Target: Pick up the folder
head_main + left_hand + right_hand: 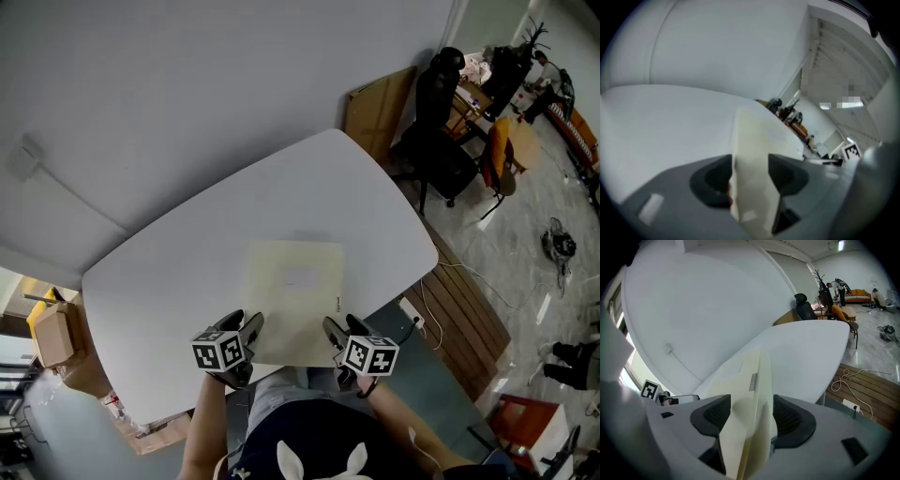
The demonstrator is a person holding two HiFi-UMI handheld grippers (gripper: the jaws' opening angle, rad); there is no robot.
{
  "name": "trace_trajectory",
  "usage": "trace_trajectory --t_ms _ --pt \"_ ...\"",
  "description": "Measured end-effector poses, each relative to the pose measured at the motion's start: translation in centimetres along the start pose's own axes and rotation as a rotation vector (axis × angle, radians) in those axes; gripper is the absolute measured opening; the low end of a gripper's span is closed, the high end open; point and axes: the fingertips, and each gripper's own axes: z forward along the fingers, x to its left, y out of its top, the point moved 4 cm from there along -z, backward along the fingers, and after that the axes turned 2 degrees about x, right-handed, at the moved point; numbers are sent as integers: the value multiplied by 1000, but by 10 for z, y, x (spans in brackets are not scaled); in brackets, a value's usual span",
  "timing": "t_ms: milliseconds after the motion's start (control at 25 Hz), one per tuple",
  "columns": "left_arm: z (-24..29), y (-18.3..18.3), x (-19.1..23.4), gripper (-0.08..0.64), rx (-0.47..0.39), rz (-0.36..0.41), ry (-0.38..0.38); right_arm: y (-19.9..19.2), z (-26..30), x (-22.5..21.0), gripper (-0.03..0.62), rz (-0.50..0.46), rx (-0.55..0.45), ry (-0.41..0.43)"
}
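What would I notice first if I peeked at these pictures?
A pale yellow folder lies on a big white table. At its near edge, the left gripper and right gripper each have a corner of it between open jaws. A black office chair stands beyond the table.
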Motion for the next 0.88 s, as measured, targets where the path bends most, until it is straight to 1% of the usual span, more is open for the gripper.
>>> trace_trajectory --t_ms 280,480,600,800,880 --pt "8 1 10 238 19 -71 -29 1 8 -3 265 32 15 8" --pt "15 0 13 249 55 -87 -54 0 12 -5 272 73 28 23" --pt "15 1 15 271 64 -98 -64 0 13 -5 273 93 33 37" --pt "20 -4 17 276 89 -153 -89 -2 18 -7 273 135 50 48" --pt "22 -5 15 275 97 -159 -94 -3 19 -7 273 163 51 56"
